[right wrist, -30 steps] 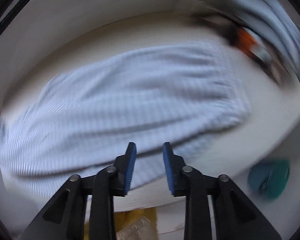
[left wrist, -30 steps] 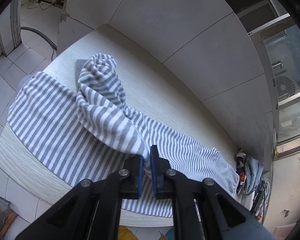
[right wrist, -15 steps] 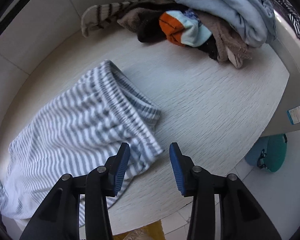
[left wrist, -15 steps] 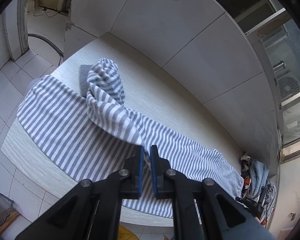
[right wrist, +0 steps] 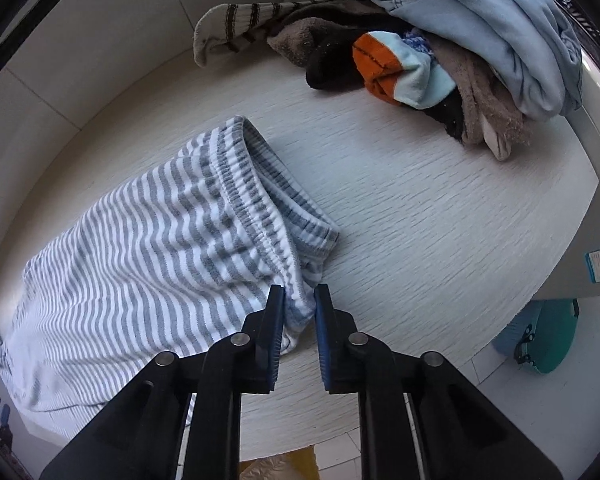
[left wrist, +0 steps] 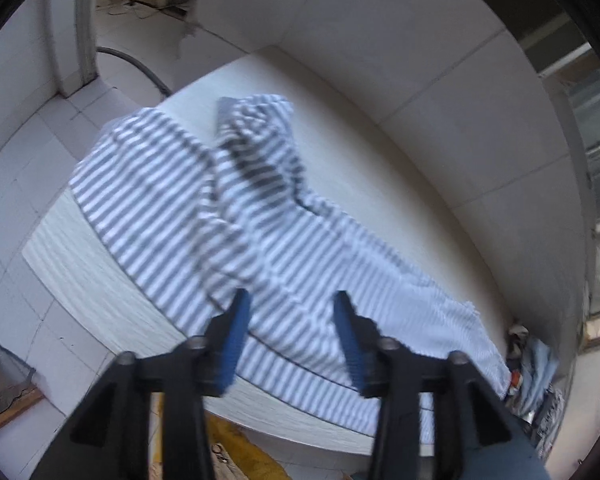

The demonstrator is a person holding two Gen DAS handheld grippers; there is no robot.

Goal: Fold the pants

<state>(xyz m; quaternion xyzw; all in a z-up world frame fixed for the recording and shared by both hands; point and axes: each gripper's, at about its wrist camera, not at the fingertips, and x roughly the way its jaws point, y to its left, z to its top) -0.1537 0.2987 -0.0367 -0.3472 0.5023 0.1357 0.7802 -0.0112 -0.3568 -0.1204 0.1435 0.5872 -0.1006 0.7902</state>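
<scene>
Striped pants (left wrist: 260, 216) spread lengthwise along the white table (left wrist: 80, 264), one leg thrown back over the other in a rumpled ridge, far cuff bunched against a small grey pad (left wrist: 223, 109) near the wall. Near edge of the cloth hanging slightly past the table's front edge.

Left gripper (left wrist: 290, 320) above the pants' middle, jaws opening, blue pads well apart, striped cloth seen below the gap but not touched by either pad.

Right gripper (right wrist: 299, 312) at the waistband (right wrist: 256, 200) end of the pants (right wrist: 140, 248), jaws closing, near corner of the waistband between the pads and pinched there. Waistband lying open in a loop on the table (right wrist: 440, 220), bare wood to its right.

Pile of clothes (right wrist: 440, 40) at the table's far right corner, well apart from the pants: striped sock, dark and brown pieces, an orange-and-blue sock, a light blue garment on top. Teal object (right wrist: 548, 336) on the floor beyond the table's right edge.
</scene>
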